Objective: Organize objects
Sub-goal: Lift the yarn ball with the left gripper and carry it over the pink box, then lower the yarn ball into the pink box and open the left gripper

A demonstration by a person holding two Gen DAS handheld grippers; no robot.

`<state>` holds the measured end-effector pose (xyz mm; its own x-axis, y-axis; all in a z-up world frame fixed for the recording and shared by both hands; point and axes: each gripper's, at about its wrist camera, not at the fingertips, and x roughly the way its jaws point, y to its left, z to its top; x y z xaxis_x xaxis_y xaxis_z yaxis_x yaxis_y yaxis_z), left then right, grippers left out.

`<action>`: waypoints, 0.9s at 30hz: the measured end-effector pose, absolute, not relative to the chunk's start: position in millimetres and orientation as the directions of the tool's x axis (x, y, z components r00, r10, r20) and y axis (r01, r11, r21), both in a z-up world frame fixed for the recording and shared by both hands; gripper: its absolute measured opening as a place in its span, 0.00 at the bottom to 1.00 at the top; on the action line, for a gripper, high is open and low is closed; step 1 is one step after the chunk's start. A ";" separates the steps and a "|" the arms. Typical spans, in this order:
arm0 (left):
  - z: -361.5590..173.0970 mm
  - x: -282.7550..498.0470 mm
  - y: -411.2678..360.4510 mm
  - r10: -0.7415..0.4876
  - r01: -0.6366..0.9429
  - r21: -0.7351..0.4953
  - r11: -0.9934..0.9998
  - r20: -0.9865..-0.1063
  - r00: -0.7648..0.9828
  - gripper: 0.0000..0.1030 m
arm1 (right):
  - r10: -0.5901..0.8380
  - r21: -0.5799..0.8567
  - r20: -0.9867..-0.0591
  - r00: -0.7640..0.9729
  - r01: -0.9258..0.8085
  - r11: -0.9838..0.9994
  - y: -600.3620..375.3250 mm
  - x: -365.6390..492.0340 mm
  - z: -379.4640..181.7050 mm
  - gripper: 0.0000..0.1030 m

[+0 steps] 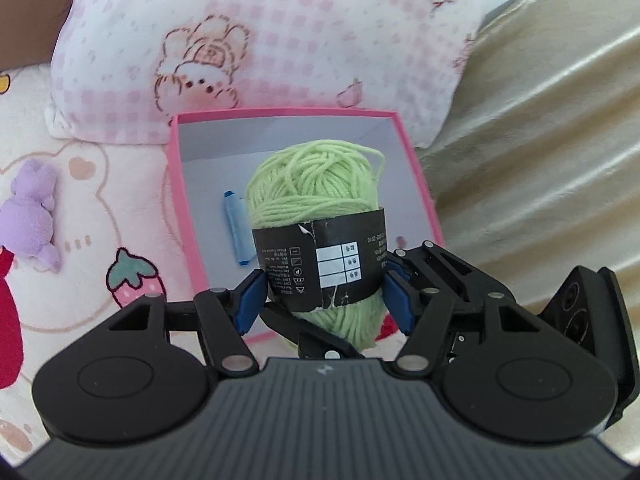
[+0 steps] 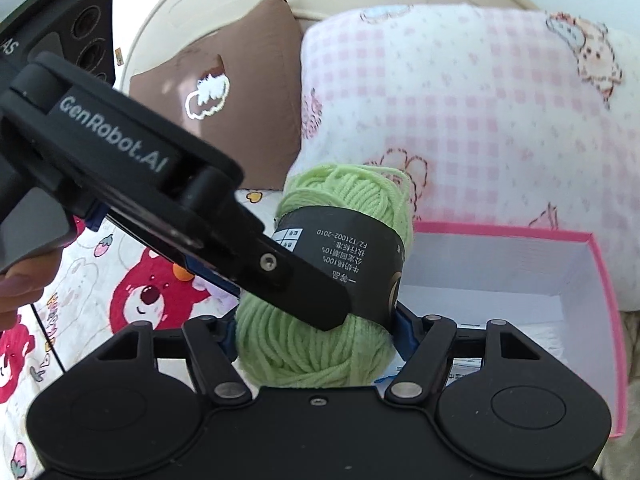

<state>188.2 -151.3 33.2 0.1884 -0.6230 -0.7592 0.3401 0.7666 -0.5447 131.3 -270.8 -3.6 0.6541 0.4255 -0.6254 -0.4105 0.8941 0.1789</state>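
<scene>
Grippers, left and right, tilted downward, jaws of both grasping green yarn skein over pink box.

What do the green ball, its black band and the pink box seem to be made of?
Green yarn ball: soft, matte, plied strands, likely acrylic or wool. Black band: thin printed paper, slightly glossy, with a torn white edge. Pink box: looks like cardboard, with stiff thin walls, pink outside and plain white inside.

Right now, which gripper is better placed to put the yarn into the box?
Probably the left gripper: its pads clamp the yarn at the label, and the box lies straight ahead. For the right gripper, the box sits off to the right.
</scene>
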 end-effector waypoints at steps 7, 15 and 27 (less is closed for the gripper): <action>0.9 197.6 -156.6 -0.613 0.316 -0.544 0.777 -0.768 0.186 0.60 | 0.403 0.167 -0.660 0.634 -0.399 0.902 -271.4 141.9 -31.6 0.72; -22.2 214.0 -162.1 -0.594 0.293 -0.535 0.792 -0.785 0.175 0.61 | 0.402 0.179 -0.688 0.604 -0.395 0.901 -272.2 157.5 -52.9 0.71; -37.6 220.3 -182.5 -0.525 0.307 -0.465 0.830 -0.838 0.149 0.60 | 0.432 0.255 -0.707 0.560 -0.368 0.894 -282.8 167.4 -76.0 0.71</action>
<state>220.3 -182.5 -37.6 0.1491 -0.5248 -0.8381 0.3072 0.8302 -0.4652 167.4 -282.8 -76.0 0.5604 0.4321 -0.7066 -0.3684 0.8941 0.2547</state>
